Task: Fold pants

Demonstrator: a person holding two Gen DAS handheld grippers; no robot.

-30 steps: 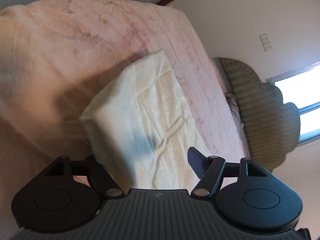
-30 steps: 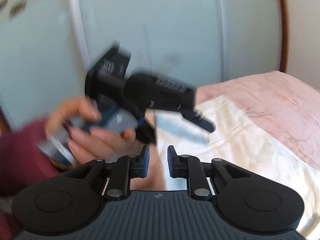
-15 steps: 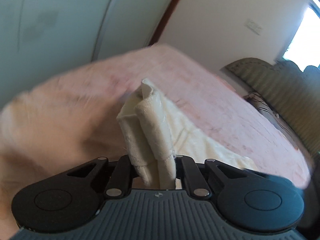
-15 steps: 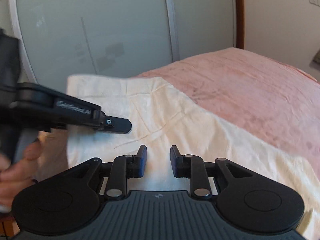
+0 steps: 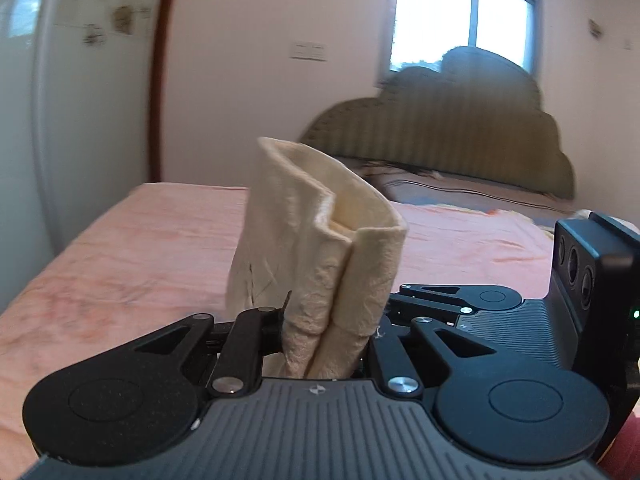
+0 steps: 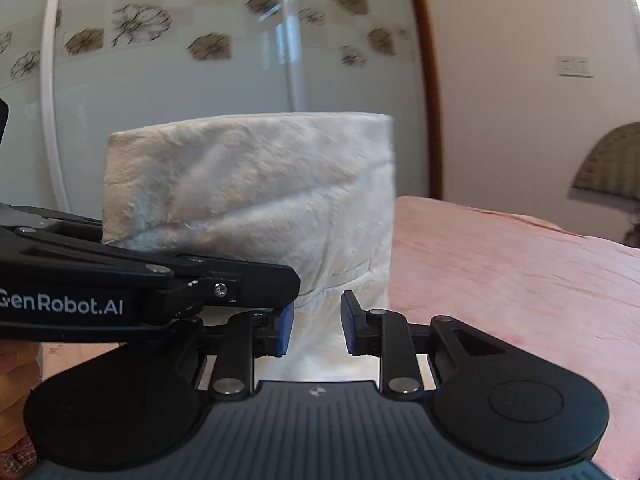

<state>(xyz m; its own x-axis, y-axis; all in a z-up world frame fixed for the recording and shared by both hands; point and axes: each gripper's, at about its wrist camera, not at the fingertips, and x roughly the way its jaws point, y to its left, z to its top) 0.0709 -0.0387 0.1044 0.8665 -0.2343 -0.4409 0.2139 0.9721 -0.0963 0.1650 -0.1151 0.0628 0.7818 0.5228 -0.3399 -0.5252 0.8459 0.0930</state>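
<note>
The cream pants are folded into a thick bundle. My left gripper is shut on the bundle's near edge and holds it upright above the pink bed. In the right wrist view the same bundle stands as a wide wall of cloth, with the left gripper's body reaching in from the left under it. My right gripper is open, its blue-padded jaws apart just in front of the cloth's lower edge, not holding it. The right gripper's body shows at the right of the left wrist view.
The pink bedspread stretches right and ahead. A padded headboard stands under a bright window. A glass wardrobe door with flower prints and a brown door frame stand behind.
My left gripper closed on the folded pants lying on the bed and lifted the bundle upright. My right gripper stayed open and came in close beside the cloth.
</note>
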